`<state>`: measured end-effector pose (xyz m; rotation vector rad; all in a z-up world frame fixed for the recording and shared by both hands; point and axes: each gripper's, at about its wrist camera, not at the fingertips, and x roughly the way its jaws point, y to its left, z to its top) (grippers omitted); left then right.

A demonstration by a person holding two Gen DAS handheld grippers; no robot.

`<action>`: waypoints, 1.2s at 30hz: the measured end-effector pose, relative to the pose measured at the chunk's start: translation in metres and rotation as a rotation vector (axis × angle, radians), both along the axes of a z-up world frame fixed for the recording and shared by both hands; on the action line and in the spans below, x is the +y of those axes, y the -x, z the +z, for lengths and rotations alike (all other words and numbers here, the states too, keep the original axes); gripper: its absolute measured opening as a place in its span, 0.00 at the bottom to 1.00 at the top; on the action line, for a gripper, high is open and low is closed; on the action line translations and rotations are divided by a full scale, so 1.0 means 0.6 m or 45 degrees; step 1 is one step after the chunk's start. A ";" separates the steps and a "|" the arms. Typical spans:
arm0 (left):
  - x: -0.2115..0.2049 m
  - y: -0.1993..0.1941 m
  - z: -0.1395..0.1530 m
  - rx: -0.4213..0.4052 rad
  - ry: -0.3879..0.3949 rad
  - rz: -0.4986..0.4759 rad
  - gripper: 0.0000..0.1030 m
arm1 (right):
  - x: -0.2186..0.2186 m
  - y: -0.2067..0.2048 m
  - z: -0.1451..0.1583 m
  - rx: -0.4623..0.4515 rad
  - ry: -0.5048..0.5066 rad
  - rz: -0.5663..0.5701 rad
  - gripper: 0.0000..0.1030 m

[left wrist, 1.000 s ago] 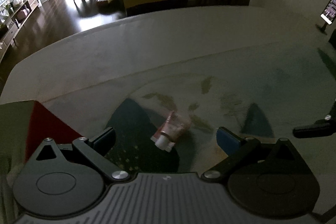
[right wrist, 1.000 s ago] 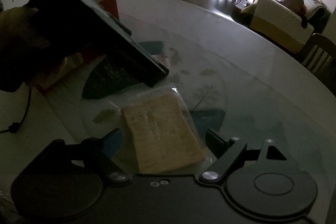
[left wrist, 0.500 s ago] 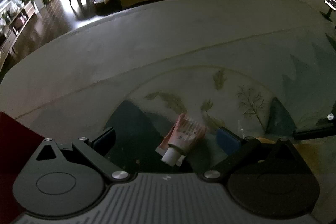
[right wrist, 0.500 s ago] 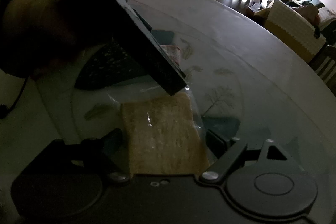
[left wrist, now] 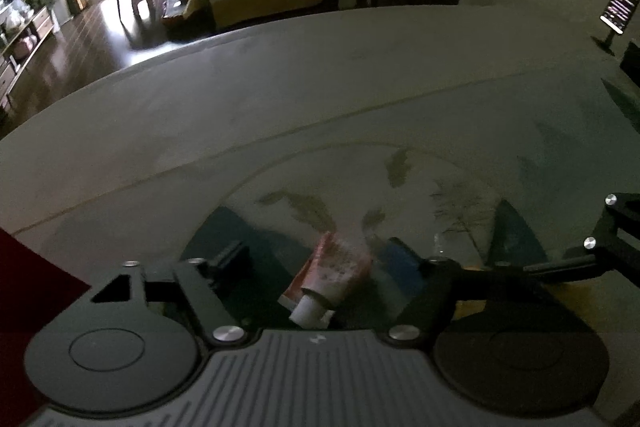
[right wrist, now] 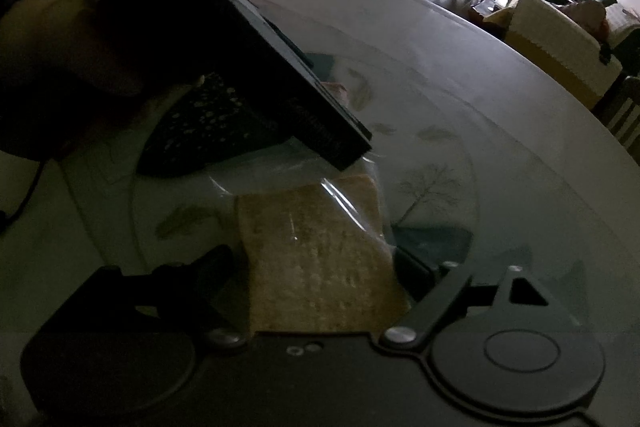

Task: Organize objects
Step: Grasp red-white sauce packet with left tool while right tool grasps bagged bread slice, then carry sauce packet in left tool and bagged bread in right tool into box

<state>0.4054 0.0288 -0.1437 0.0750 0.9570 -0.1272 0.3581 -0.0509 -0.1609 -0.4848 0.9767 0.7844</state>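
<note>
The right gripper point(right wrist: 314, 263) has its jaws spread on either side of a slice of bread in clear plastic wrap point(right wrist: 320, 259), which lies on the round glass-topped table point(right wrist: 460, 99) near its centre. The left gripper point(right wrist: 288, 99), dark and held by a hand point(right wrist: 72, 67), reaches in over the wrap's far end.

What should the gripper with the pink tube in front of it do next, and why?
Probably close. The left gripper stands open with the pink tube lying on the glass turntable between its fingers, white cap toward the camera, so squeezing gently should catch it for lifting.
</note>
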 end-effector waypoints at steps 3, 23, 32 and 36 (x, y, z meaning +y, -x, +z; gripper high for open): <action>-0.006 0.004 0.005 -0.008 0.001 -0.032 0.48 | -0.002 0.003 0.000 0.016 0.006 -0.030 0.83; -0.022 0.069 0.019 0.066 0.053 -0.021 0.28 | -0.081 0.060 0.043 0.108 -0.104 -0.320 0.69; -0.016 0.141 0.050 0.077 0.147 0.042 0.28 | -0.097 0.094 0.079 0.126 -0.154 -0.396 0.69; -0.007 0.175 0.072 0.052 0.182 0.058 0.28 | -0.097 0.110 0.097 0.122 -0.165 -0.419 0.69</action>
